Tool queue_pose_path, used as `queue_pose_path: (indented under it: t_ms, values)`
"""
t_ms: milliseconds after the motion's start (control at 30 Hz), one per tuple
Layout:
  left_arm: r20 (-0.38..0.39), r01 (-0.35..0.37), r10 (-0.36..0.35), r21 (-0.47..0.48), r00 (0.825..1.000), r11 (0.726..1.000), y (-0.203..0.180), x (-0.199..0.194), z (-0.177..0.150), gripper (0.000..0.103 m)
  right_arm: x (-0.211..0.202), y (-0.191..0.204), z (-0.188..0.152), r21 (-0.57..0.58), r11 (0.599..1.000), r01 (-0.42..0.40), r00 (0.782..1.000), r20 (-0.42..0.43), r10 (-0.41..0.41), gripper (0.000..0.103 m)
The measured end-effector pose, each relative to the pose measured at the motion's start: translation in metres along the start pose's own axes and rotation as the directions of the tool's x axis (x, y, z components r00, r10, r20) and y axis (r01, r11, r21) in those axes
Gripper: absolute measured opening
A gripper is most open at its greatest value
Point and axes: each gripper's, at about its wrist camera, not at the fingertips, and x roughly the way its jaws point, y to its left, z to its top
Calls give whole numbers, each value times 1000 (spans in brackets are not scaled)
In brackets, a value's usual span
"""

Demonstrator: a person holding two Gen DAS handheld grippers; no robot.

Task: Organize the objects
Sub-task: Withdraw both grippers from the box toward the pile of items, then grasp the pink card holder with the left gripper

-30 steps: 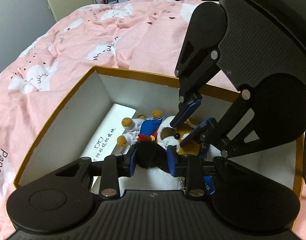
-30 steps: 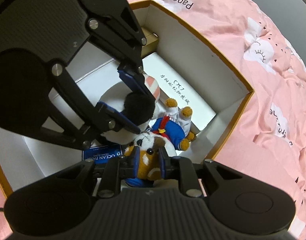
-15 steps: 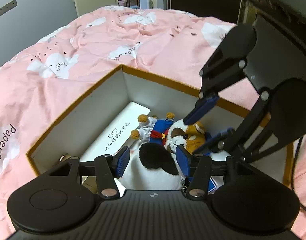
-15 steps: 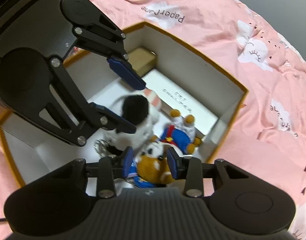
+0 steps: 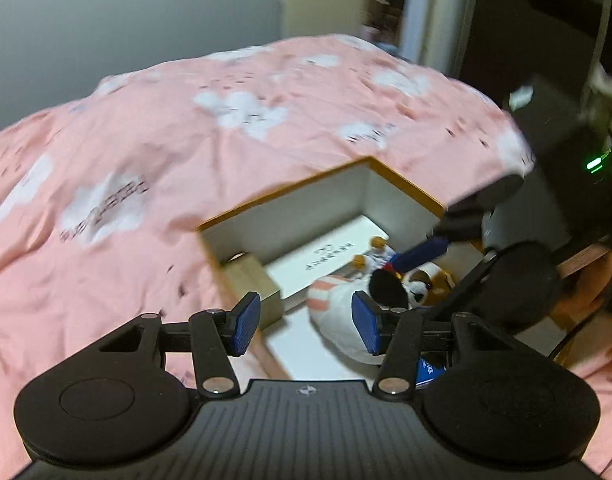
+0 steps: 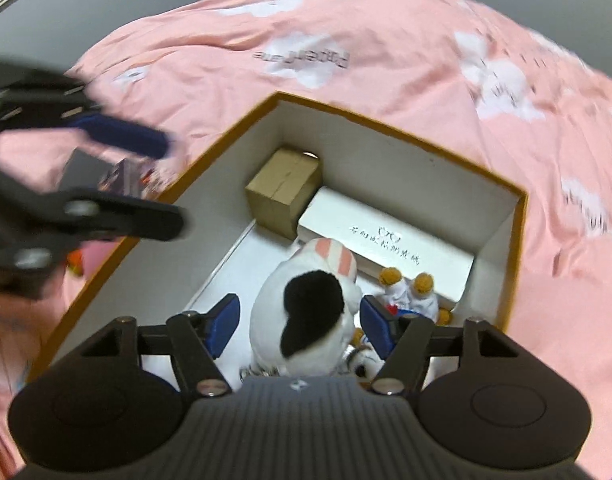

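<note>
An orange-rimmed white box (image 6: 386, 122) (image 5: 282, 196) sits on the pink duvet. A white plush with a black patch (image 6: 306, 312) (image 5: 338, 312) lies in it beside a brown dog plush in blue clothes (image 5: 422, 286). My right gripper (image 6: 300, 326) hangs over the white plush. Its jaws are opening, the plush lies between the pads, and neither pad presses on it. My left gripper (image 5: 306, 324) is open and empty above the box's near rim. In the right wrist view it appears blurred at the upper left (image 6: 170, 184).
A white glasses case (image 6: 386, 232) and a small cardboard carton (image 6: 284, 184) fill the box's far end. A blue card (image 5: 428, 370) lies under the plush toys. A dark packet (image 6: 118, 172) lies on the duvet (image 6: 386, 40) left of the box. Wall and door stand beyond the bed.
My left gripper let go of the white plush's black patch, opened, and drew back up out of the box. My right gripper released the brown dog plush and spread wider, now over the white plush.
</note>
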Motion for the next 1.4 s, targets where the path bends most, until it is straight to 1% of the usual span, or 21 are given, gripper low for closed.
queue_pose_path:
  t_ms: [67,133,167,200,267,333,433,500,567,667,833,900,933,1000,1100,1233,1300,1367,1400]
  values:
    - [11,-33,34,-54,999,998,8,-9,-5,60,5,1,0,72,997,10,1000,-3,-10,68]
    - [-4,-69,69,-116,998,991,19,-16,-10,60,19,3,-4,119,991,55,998,-7,-54,65]
    - [-16,-89,87,-149,996,985,25,-18,-12,60,31,-4,-4,138,988,73,997,-13,-72,64]
    - [-26,-106,103,-174,994,979,31,-18,-13,60,29,-3,-5,165,983,84,996,-20,-82,57]
    - [-38,-137,131,-217,991,967,41,-21,-20,60,29,-2,-9,217,972,90,996,-18,-88,56]
    - [-50,-157,149,-258,988,953,50,-24,-27,60,28,-4,-13,271,956,109,994,-9,-111,52]
    - [-72,-179,165,-317,984,931,60,-28,-39,60,20,-9,-23,368,914,172,982,12,-190,48]
    - [-82,-184,166,-340,983,922,64,-30,-46,60,17,-11,-29,415,892,178,978,30,-209,48]
    - [-89,-187,166,-357,982,915,67,-33,-51,60,23,-7,-30,397,896,201,972,37,-234,48]
    - [-96,-192,168,-374,981,907,69,-36,-57,60,30,-5,-28,395,897,200,972,37,-233,50]
    - [-80,-176,157,-387,984,905,69,-44,-64,60,20,-9,-33,405,900,160,976,69,-204,55]
    - [-77,-179,162,-393,984,902,69,-47,-66,60,16,-8,-33,404,903,143,977,89,-195,59]
    - [-76,-181,165,-396,983,900,69,-49,-67,60,14,-7,-33,400,906,135,977,99,-189,64]
    - [-71,-179,165,-410,984,894,70,-54,-69,60,9,-6,-32,392,911,127,976,115,-186,69]
    - [-64,-167,155,-448,986,878,73,-62,-74,60,-4,1,-29,374,917,138,968,146,-205,69]
    - [-86,-187,166,-462,982,867,74,-68,-84,60,-35,22,-25,337,933,125,946,244,-215,68]
    - [-95,-196,172,-454,981,869,73,-69,-88,60,-49,39,-20,288,954,83,938,301,-172,67]
    - [-105,-204,176,-453,979,868,73,-69,-92,60,-56,59,-14,216,976,40,935,336,-113,63]
    - [-102,-193,164,-461,981,866,74,-68,-94,60,-57,71,-11,172,985,21,936,344,-80,58]
